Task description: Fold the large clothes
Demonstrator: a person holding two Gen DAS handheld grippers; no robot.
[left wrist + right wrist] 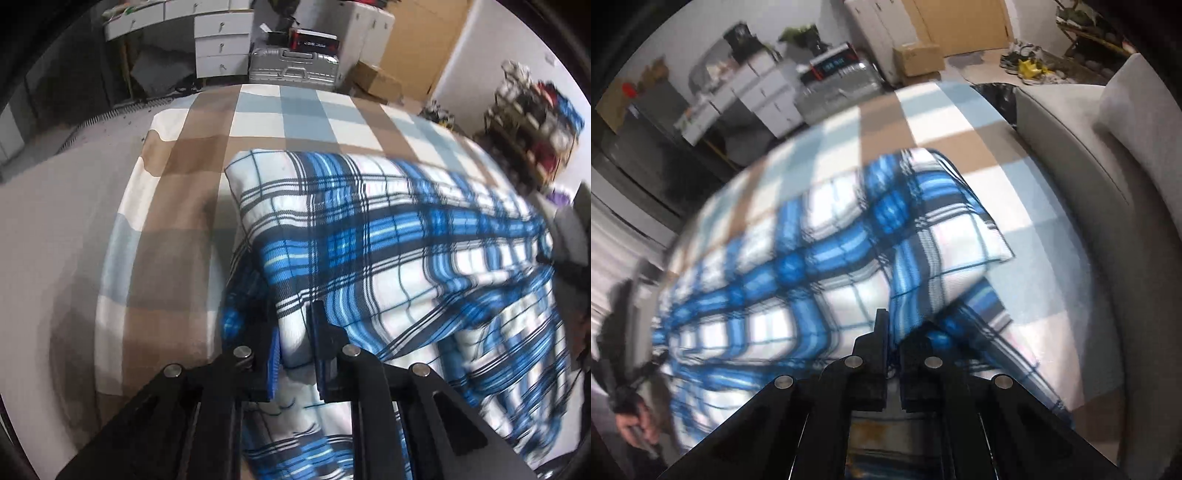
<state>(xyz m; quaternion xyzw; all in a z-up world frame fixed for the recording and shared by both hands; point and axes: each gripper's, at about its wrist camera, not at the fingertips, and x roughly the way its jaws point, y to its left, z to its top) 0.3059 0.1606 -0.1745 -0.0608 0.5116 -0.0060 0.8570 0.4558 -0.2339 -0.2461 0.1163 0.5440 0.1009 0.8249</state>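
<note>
No writing was legible; the lettering on the dark box (317, 40) above the suitcase (293, 69) was too blurred.

A home: sofa (1082, 206), shoes (1023, 62), suitcase (293, 68), drawers (221, 40).

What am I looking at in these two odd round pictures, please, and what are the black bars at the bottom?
No robot here: a person holds a two-finger gripper in each hand, and a fisheye camera on each looks along its fingers, hence the round, bent view. The black bars are the grippers' linkages. One picture comes from the left gripper, the other from the right gripper. Both are pinched shut on a blue and white plaid garment, lifting its near edge. It lies over a checked brown, white and pale blue cloth. A grey sofa stands beside it, a silver suitcase behind.
</note>
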